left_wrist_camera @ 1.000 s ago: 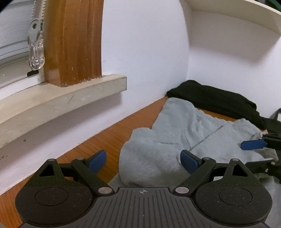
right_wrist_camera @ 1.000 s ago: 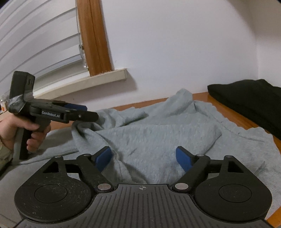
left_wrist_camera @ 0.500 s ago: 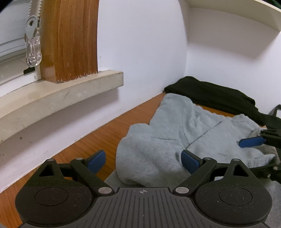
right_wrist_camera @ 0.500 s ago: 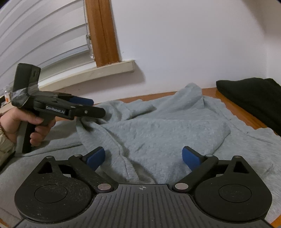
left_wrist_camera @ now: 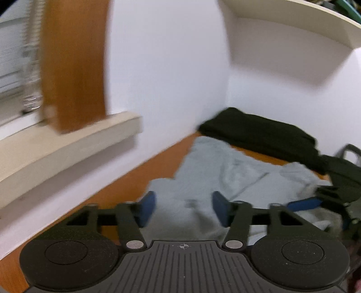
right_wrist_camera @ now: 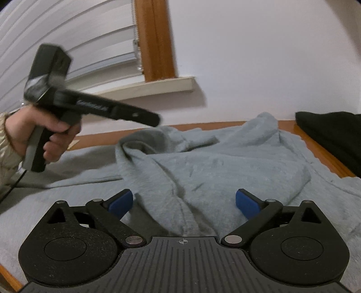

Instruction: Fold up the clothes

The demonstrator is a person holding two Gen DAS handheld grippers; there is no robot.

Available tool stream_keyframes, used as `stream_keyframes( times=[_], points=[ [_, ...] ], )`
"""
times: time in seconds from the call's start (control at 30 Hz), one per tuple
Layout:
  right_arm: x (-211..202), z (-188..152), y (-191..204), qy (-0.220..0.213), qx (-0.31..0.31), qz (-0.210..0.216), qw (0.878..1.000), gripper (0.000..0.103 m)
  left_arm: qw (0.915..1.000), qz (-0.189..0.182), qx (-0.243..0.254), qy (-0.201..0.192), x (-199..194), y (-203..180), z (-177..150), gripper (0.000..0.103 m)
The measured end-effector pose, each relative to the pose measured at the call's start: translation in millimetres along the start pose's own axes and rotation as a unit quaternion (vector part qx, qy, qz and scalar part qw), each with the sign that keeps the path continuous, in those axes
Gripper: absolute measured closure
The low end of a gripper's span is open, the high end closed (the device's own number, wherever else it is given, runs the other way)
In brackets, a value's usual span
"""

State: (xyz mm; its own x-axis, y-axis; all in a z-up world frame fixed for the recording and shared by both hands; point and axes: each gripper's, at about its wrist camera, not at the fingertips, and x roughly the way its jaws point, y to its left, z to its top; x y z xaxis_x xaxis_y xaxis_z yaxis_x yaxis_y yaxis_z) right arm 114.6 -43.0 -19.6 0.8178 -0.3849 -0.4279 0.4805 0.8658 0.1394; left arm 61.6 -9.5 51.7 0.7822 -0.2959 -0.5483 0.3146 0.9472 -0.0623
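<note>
A grey sweatshirt (right_wrist_camera: 225,162) lies crumpled on the wooden table (right_wrist_camera: 320,148). My right gripper (right_wrist_camera: 183,202) hovers low over its middle, open wide, with cloth below the pads and nothing pinched. A hand (right_wrist_camera: 56,133) holds my left gripper (right_wrist_camera: 155,119) just above a raised fold at the sweatshirt's left. In the blurred left wrist view the left gripper (left_wrist_camera: 183,208) has its jaws closing. The pads are still apart, with the grey sweatshirt (left_wrist_camera: 225,171) showing between them. One blue finger (left_wrist_camera: 304,204) of the right gripper shows at the right.
A folded black garment (left_wrist_camera: 259,133) lies in the far corner of the table, also at the right edge (right_wrist_camera: 334,135). The white wall and a window sill (right_wrist_camera: 146,88) run along the table's far side. A shelf (left_wrist_camera: 293,18) hangs overhead.
The left gripper's jaws have narrowed by about half, and it has lifted a little above the fold. The right gripper's jaws have spread slightly wider.
</note>
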Motion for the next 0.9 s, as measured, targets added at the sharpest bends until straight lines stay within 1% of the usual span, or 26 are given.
stream_keyframes(
  times=[0.1, 0.17, 0.23, 0.27, 0.43, 0.53, 0.6, 0.67, 0.7, 0.77, 0.83, 0.9],
  points=[
    [-2.0, 0.0, -2.3, -0.004, 0.010, 0.010, 1.000, 0.004, 0.9997, 0.003, 0.002, 0.026, 21.1, -15.0, 12.6, 0.049],
    [-3.7, -0.6, -5.8, -0.010, 0.023, 0.018, 1.000, 0.003, 0.9987, 0.018, 0.007, 0.048, 37.8, -24.6, 18.4, 0.047],
    [-5.2, -1.2, -7.7, -0.015, 0.031, 0.023, 0.999, 0.003, 0.9970, 0.042, 0.019, 0.062, 52.0, -32.0, 21.3, 0.035],
    [-5.8, -1.5, -8.2, -0.017, 0.033, 0.025, 0.999, 0.003, 0.9959, 0.054, 0.025, 0.069, 59.0, -35.7, 22.7, 0.033],
    [-6.7, -2.1, -3.7, -0.019, 0.023, 0.018, 0.999, 0.003, 0.9925, 0.073, 0.034, 0.092, 80.0, -35.0, 20.6, 0.033],
    [-7.4, -2.6, -1.6, -0.021, 0.015, 0.015, 1.000, 0.003, 0.9912, 0.095, 0.034, 0.086, 84.4, -30.8, 20.6, 0.034],
    [-7.9, -3.0, -1.9, -0.022, 0.016, 0.015, 1.000, 0.003, 0.9910, 0.099, 0.024, 0.088, 87.3, -27.4, 23.3, 0.036],
    [-7.7, -3.3, -3.4, -0.022, 0.017, 0.018, 0.999, 0.003, 0.9906, 0.088, 0.018, 0.103, 92.3, -24.5, 24.0, 0.043],
    [-7.4, -3.2, -3.7, -0.021, 0.018, 0.017, 0.999, 0.003, 0.9899, 0.088, 0.023, 0.108, 94.1, -24.3, 23.2, 0.047],
    [-6.9, -3.2, -3.7, -0.020, 0.017, 0.017, 1.000, 0.003, 0.9900, 0.086, 0.031, 0.107, 92.6, -23.2, 21.5, 0.058],
    [-6.2, -2.9, -3.7, -0.018, 0.016, 0.016, 1.000, 0.003, 0.9920, 0.076, 0.024, 0.098, 86.3, -20.1, 21.1, 0.088],
    [-6.3, -3.2, -4.5, -0.020, 0.017, 0.016, 1.000, 0.003, 0.9938, 0.074, 0.016, 0.082, 75.7, -16.2, 22.1, 0.091]
  ],
)
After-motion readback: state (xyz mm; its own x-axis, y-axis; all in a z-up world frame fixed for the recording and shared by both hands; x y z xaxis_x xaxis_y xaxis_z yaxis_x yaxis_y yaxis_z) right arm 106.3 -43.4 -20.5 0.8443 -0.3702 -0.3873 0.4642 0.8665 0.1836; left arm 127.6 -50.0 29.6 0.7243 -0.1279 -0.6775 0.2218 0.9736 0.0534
